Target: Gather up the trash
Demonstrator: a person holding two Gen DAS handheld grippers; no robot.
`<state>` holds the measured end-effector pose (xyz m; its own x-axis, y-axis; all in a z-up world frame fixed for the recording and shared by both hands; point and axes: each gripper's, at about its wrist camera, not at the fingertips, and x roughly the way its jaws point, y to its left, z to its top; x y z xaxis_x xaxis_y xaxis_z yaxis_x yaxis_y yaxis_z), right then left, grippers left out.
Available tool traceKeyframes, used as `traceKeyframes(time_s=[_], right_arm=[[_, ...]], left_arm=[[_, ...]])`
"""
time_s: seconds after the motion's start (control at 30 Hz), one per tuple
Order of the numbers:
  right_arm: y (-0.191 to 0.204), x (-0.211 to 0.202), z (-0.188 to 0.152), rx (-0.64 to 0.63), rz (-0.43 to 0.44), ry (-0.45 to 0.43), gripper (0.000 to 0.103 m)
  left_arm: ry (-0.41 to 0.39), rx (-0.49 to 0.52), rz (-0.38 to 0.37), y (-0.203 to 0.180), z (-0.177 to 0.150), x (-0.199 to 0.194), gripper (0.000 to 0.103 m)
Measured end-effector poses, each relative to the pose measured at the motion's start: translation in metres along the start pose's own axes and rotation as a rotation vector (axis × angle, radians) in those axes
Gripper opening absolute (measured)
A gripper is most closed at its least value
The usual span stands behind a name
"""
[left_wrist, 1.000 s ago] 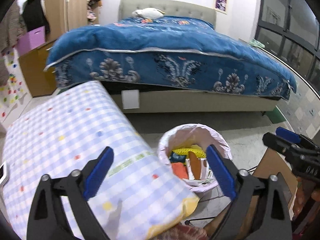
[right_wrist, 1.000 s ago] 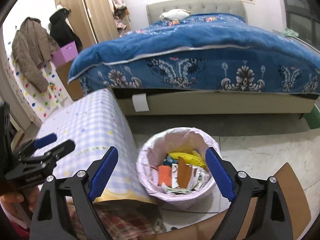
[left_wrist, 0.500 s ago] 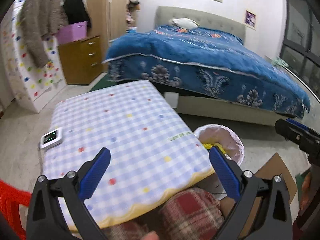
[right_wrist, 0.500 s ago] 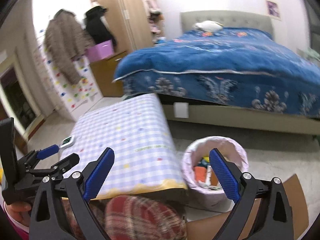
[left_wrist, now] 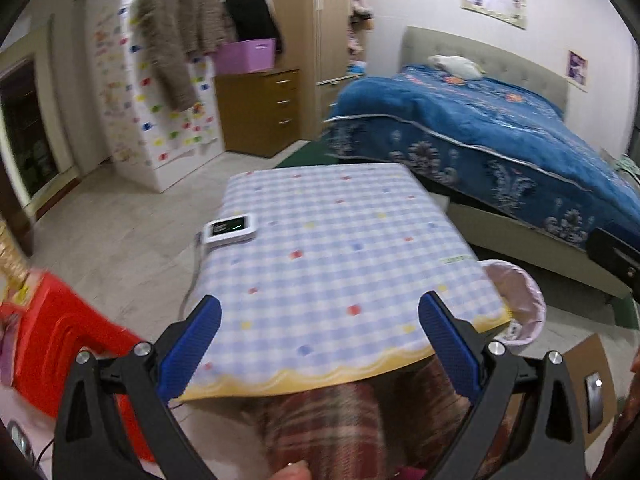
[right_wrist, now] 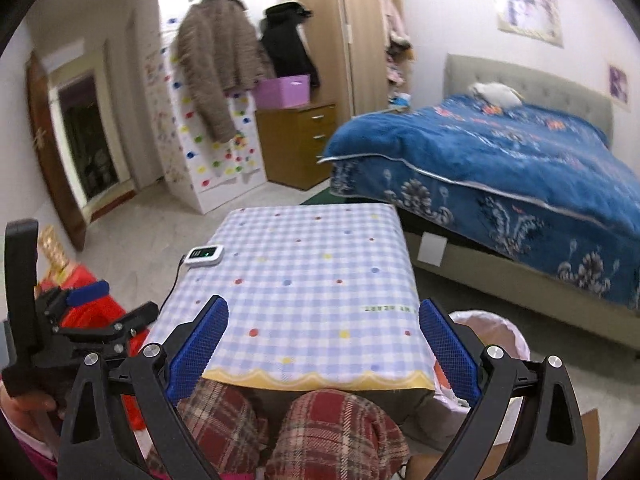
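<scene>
A pink-lined trash bin stands on the floor at the right of a checked-cloth table; the table edge hides most of it. It also shows in the right wrist view with a bit of trash at its rim. My left gripper is open and empty, above the table's near edge. My right gripper is open and empty, above the near edge too. The left gripper also shows at the left of the right wrist view. No loose trash shows on the table.
A small white device with a cable lies on the table's left side. A red stool stands at the left. A blue-covered bed is behind. Plaid-clad knees are under the table's near edge. Cardboard lies at the right.
Both grippers have swung left and up, away from the bin. The bin has slid to the right edge and the table now fills the middle. Both stay open.
</scene>
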<state>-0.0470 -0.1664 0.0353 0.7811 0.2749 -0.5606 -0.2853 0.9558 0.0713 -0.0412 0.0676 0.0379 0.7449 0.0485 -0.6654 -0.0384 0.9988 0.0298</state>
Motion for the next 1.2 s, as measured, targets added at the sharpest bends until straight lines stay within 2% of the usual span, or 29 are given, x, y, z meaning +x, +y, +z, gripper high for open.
traceKeyframes(time_s=[0.13,0.27,0.63,1.2], right_arm=[[0.012,0.002,-0.003,-0.037,0.015,0.009,0.095],[0.015,0.007,-0.005,-0.045,0.013,0.022,0.095],[0.011,0.011,-0.006,-0.022,0.003,0.033,0.095],[0.008,0.012,-0.006,-0.015,-0.006,0.031,0.095]], left_arm=[[0.014,-0.045,0.054,0.023,-0.006,-0.004,0.096],[0.006,-0.063,0.076,0.034,-0.006,-0.009,0.096],[0.002,-0.064,0.05,0.032,-0.003,-0.008,0.096],[0.001,-0.066,0.055,0.03,-0.002,-0.006,0.096]])
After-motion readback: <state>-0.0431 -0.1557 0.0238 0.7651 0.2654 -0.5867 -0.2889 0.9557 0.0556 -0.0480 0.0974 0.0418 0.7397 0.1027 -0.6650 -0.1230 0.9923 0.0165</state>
